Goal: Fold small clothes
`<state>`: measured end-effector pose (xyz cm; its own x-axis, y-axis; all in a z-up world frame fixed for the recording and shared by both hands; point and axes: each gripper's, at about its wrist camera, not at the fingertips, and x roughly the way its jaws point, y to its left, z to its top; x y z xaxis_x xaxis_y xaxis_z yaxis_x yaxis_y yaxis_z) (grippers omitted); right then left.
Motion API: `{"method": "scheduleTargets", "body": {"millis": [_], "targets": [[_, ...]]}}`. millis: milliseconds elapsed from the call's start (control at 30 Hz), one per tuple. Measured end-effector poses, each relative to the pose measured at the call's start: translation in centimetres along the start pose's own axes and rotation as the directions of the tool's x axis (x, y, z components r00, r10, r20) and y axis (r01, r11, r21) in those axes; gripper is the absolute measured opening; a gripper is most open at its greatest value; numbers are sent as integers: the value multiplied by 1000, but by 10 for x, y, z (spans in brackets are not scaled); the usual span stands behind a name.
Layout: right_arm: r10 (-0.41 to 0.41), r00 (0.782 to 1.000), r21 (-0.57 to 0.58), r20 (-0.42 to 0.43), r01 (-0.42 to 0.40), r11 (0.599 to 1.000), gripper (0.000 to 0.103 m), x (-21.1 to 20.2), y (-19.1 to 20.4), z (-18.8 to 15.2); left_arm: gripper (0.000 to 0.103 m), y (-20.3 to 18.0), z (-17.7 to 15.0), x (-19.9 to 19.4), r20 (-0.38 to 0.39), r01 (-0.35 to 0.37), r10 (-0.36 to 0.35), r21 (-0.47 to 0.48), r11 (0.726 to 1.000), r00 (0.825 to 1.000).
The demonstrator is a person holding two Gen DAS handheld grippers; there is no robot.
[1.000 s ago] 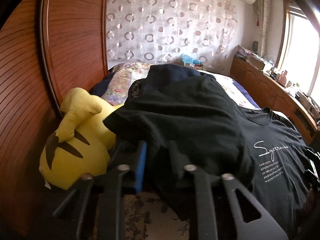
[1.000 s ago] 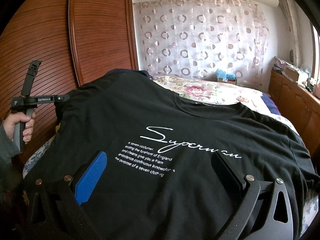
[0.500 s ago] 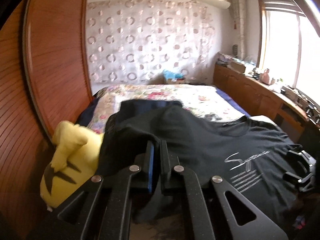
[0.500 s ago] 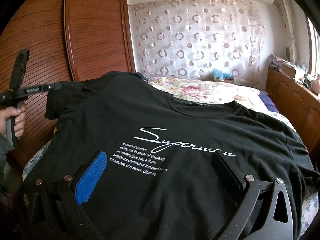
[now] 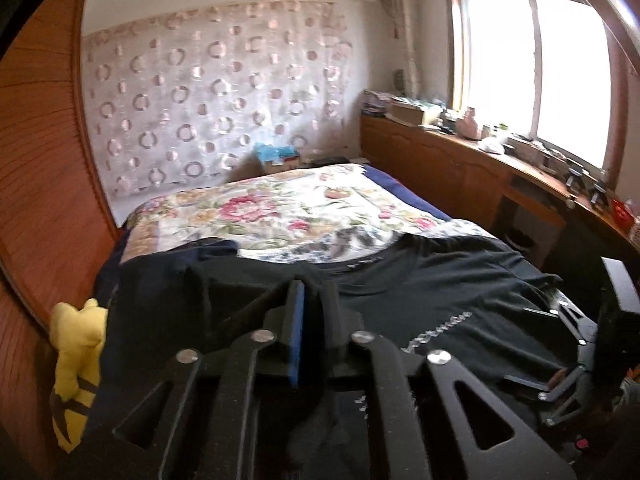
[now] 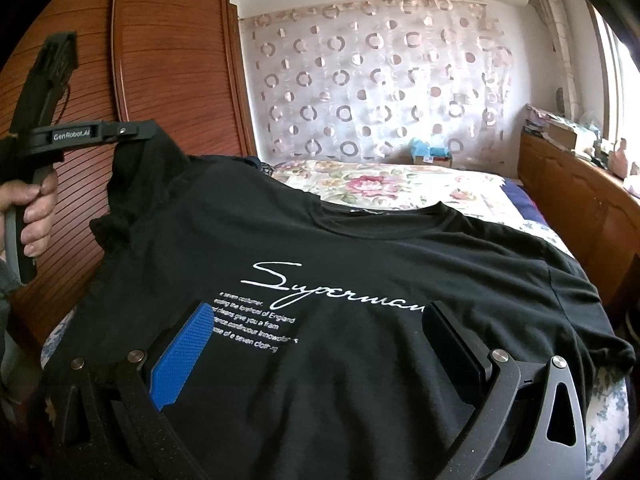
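Fabric of the black T-shirt (image 6: 360,264) is lying front-up across the bed (image 6: 384,188), with its printed chest directly ahead of the right gripper (image 6: 316,340) and its left sleeve (image 6: 140,176) lifted beside the wardrobe door (image 6: 172,60). The left gripper (image 5: 308,312) is grasping that sleeve: dark cloth is sitting between its jaws, which are nearly together and are opening at this moment, so the hold is judged to be loosening. The jaws of the right gripper are standing wide apart and released, with the shirt front spanning the gap beyond them and nothing pressed between them. The garment is judged light, soft and limp; it is sagging from the lifted sleeve, so it will be draping and creasing rather than keeping shape, and thin knit may be slipping from a slack pinch. A hold is best taken at a seam or hem, at the sleeve edge or shoulder, where doubled cloth gives the pads more to bite. The lower hem is lying cut off below the jaws of the right gripper, and the right sleeve (image 6: 592,320) is partly dropping over the bed edge. Whether the pads are still pressing the sleeve cannot be confirmed. A yellow plush toy (image 5: 76,364) is lying left of the left jaws.
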<state>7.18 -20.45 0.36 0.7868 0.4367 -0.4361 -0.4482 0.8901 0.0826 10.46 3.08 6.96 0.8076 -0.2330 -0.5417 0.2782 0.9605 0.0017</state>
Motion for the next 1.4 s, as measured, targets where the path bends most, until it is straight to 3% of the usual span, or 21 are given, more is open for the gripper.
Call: {"method": "scheduleTargets", "body": {"millis": [67,133,200,367,567,700,867,1133,1400], "targets": [[-3,1000,3,-1,3,1000,103,0,1,0,44,-4,-1,-5,12,0,0,4,1000,1000],[-5,1000,5,-2,5,1000,103,0,2,0,51,-2,-5,-11,20,-5,5,5,1000,1000],[-9,1000,2,-3,9,1000,103,1,3,0,66,0,-7,-12,12,-6,6,4,1000,1000],[2,1000,-2,-10,-2,1000,103,1,5,0,78,7,-15,-16,7,-22,22,-16,1000,1000],[71,997,-45,-31,-72,996,95,11,4,12,79,17,-31,-27,32,-71,73,-52,996,997],[143,988,-74,-61,-148,986,76,28,3,27,79,23,-44,-33,41,-79,83,-89,993,996],[254,958,-99,-129,-267,958,56,61,15,43,79,30,-59,-38,41,-105,110,-117,988,993],[363,897,-152,-252,-407,901,41,126,58,51,79,37,-76,-39,23,-132,136,-136,982,990],[350,876,-218,-331,-432,875,37,166,83,46,79,43,-89,-43,11,-141,144,-155,978,989]]}}
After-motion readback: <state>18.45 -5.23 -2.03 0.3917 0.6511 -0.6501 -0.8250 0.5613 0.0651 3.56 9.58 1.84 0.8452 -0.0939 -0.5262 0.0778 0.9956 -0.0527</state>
